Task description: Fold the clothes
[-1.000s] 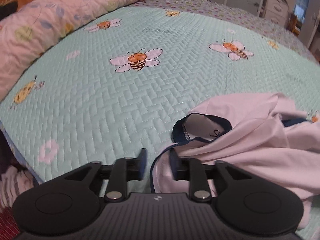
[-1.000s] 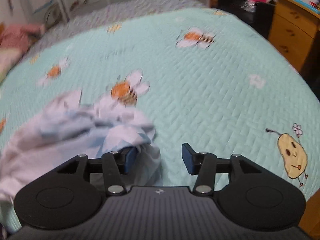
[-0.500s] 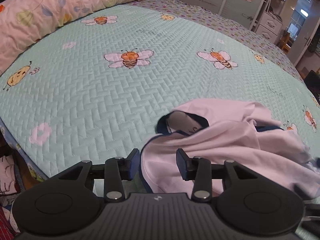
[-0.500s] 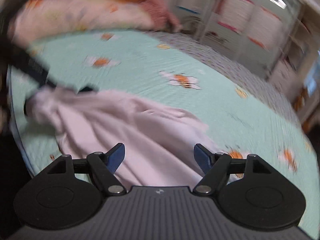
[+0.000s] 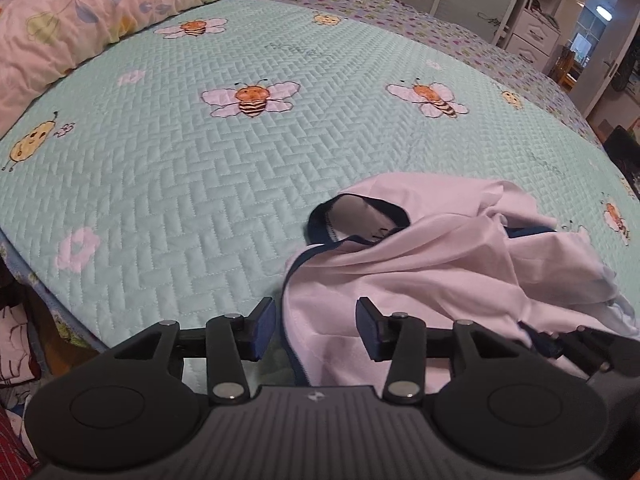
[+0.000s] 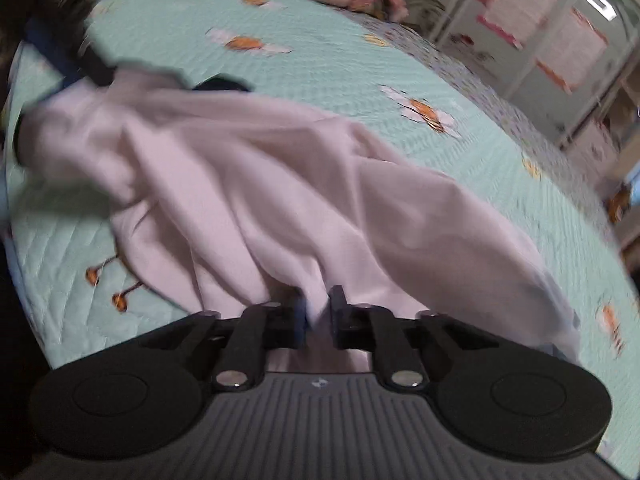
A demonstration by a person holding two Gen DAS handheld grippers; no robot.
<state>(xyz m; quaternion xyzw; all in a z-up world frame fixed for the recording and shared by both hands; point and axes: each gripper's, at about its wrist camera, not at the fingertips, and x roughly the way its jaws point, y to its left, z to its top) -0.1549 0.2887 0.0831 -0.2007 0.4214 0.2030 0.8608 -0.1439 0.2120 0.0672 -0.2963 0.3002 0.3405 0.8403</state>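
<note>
A: Left claw: half-wide and opening, the hem of the shirt lies between the pads, neither pressing on it. Not a grip.

B: Right claw?

A: Closing, narrow, with a fold of that shirt pinched between the pads.

B: Where's the shirt?

A: Crumpled at the near edge of the bed. From the left claw it runs forward and right, the dark-trimmed neck opening just beyond. In the right view its long axis runs away up-left. Both claws are at it, on opposite ends.

B: Count?

A: One shirt, two claws. Farther off: one pillow and white cabinets.
</note>
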